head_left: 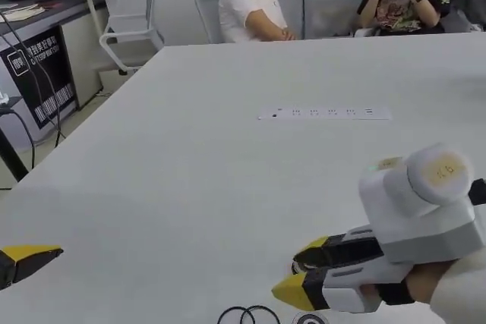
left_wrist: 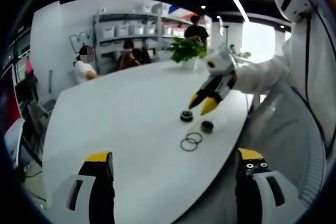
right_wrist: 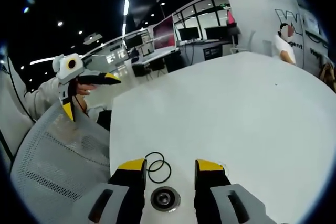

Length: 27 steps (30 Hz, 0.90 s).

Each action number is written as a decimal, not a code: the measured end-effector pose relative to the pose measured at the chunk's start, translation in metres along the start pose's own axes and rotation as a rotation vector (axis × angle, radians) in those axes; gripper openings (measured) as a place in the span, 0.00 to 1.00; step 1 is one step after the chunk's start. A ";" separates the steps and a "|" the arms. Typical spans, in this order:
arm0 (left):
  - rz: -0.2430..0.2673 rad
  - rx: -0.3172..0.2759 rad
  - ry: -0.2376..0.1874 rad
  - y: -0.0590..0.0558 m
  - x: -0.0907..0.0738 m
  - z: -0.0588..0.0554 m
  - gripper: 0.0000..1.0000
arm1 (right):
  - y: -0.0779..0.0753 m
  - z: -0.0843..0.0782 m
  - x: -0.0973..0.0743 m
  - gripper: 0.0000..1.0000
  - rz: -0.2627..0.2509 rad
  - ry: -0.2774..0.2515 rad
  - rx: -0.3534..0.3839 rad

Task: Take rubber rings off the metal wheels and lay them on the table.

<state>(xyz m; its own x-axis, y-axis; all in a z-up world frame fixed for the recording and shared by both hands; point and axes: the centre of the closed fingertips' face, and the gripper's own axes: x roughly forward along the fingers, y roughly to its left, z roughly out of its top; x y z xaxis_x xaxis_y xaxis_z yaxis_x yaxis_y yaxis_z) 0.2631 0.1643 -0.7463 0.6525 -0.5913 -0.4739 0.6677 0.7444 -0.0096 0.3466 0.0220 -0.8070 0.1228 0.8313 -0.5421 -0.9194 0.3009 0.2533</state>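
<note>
Your right gripper (head_left: 298, 269), jaws apart, sits at five o'clock in the head view, two rubber rings (head_left: 249, 314) at six. Left gripper view: your left gripper (left_wrist: 174, 156) gapes wide, empty. Right gripper view: a metal wheel (right_wrist: 165, 198) lies between the jaws at six.

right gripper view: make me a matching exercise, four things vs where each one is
1 rubber rings
2 metal wheel
3 left gripper
4 person in white

a at the far side of the table
b upper left of the view, jaws open
c low between the right gripper jaws
d flat on the table, near the jaw tips

Pairs: 1-d, 2-c, 3-b, 4-a
</note>
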 end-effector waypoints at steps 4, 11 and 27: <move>-0.002 0.000 0.002 0.000 0.001 0.000 0.99 | -0.003 0.005 -0.008 0.42 -0.014 -0.027 -0.013; -0.009 0.006 0.012 0.002 0.003 0.001 1.00 | -0.012 0.007 -0.017 0.49 -0.041 -0.055 -0.015; -0.037 0.050 0.025 0.009 0.006 0.011 1.00 | -0.037 -0.015 -0.034 0.66 -0.116 -0.063 0.025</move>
<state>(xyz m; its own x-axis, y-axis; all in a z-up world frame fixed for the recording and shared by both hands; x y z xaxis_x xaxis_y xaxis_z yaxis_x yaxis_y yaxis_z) 0.2773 0.1635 -0.7393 0.6185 -0.6097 -0.4957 0.7084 0.7057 0.0159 0.3710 -0.0248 -0.8104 0.2517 0.8176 -0.5179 -0.8881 0.4078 0.2121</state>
